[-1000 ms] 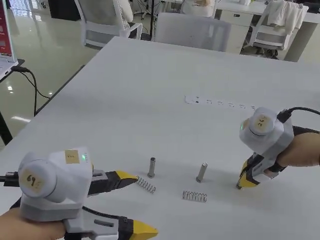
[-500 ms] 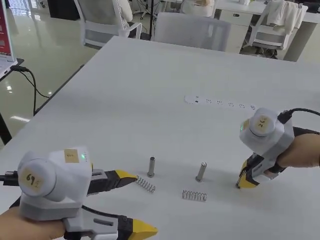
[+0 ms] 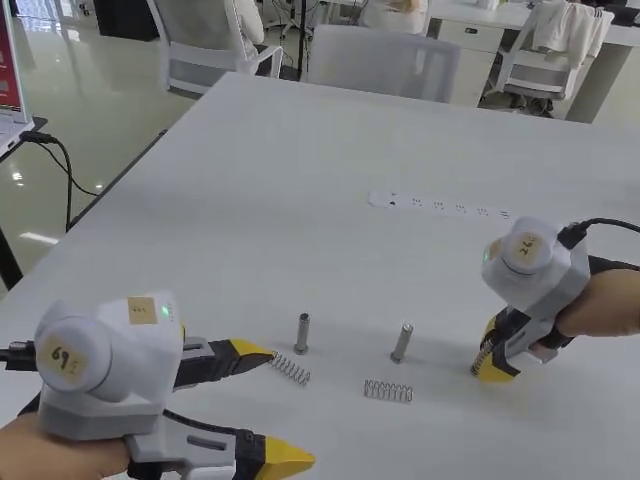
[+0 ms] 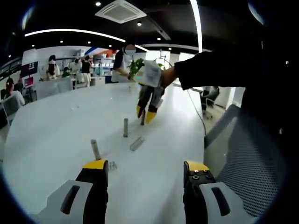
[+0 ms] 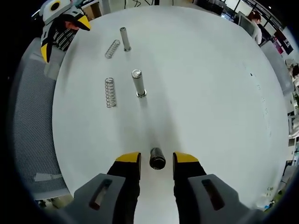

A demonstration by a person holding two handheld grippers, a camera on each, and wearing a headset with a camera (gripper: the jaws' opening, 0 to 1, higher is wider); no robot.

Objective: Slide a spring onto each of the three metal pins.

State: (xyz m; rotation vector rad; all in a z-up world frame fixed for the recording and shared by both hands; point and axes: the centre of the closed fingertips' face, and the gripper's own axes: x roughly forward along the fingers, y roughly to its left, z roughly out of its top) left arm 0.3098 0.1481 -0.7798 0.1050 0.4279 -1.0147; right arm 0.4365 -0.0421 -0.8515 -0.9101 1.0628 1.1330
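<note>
Springs and pins sit on a broad white table (image 3: 300, 180). The grey, yellow-tipped left gripper (image 3: 283, 407) hovers at the near edge, its jaws wide apart and holding nothing. The matching right gripper (image 3: 492, 368) points down, its jaws parted on either side of an upright ribbed cylinder (image 5: 157, 158) without visibly touching it. Between the grippers, one steel pin (image 3: 302, 333) and the other steel pin (image 3: 402, 342) stand bare. A loose wire spring (image 3: 291, 368) lies just beside the first, and a second spring (image 3: 388, 391) lies near the other.

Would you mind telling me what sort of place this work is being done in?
Most likely an open-plan office: a long white table with a power strip, office chairs behind it, and a ceiling air vent overhead.
</note>
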